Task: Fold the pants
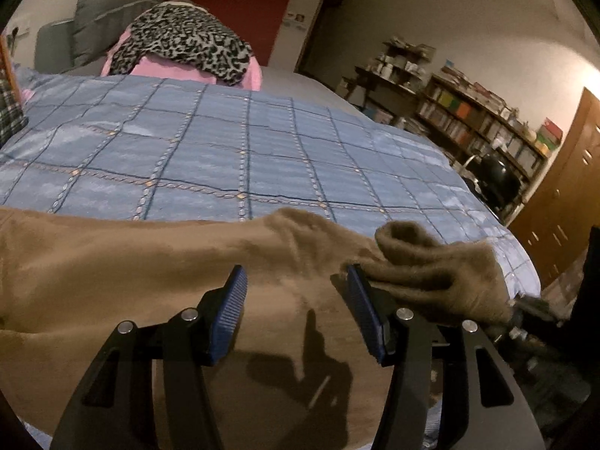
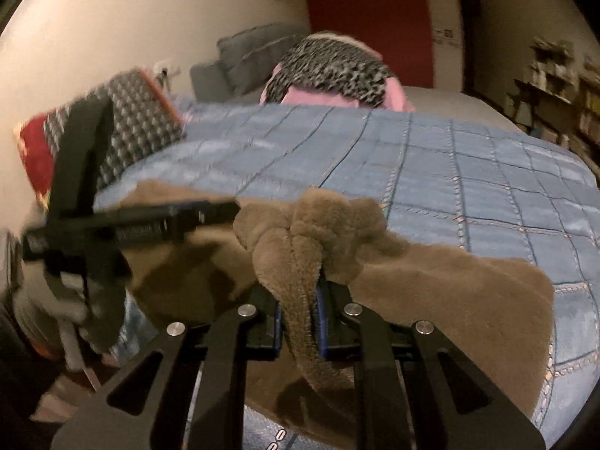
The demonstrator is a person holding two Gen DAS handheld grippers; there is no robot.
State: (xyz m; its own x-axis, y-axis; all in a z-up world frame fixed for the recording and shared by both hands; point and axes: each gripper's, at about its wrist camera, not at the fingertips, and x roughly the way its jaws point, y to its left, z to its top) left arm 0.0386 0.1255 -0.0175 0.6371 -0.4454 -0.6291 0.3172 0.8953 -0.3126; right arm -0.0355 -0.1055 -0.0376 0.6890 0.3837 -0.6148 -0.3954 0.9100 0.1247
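Observation:
Brown fleece pants (image 1: 131, 262) lie across the near edge of a bed with a blue checked quilt (image 1: 225, 150). My left gripper (image 1: 296, 281) is open, its blue pads spread just above the flat brown cloth. A bunched end of the pants (image 1: 431, 262) is lifted at its right. In the right wrist view my right gripper (image 2: 300, 300) is shut on a bunched fold of the pants (image 2: 311, 232), which rises above its jaws. The left gripper (image 2: 150, 221) shows there at the left, blurred, over the cloth.
A pile of leopard-print and pink clothes (image 1: 187, 41) sits at the far side of the bed. A patterned red and grey cushion (image 2: 112, 127) lies at the left. Bookshelves (image 1: 468, 112) and a wooden wardrobe (image 1: 562, 206) stand right of the bed.

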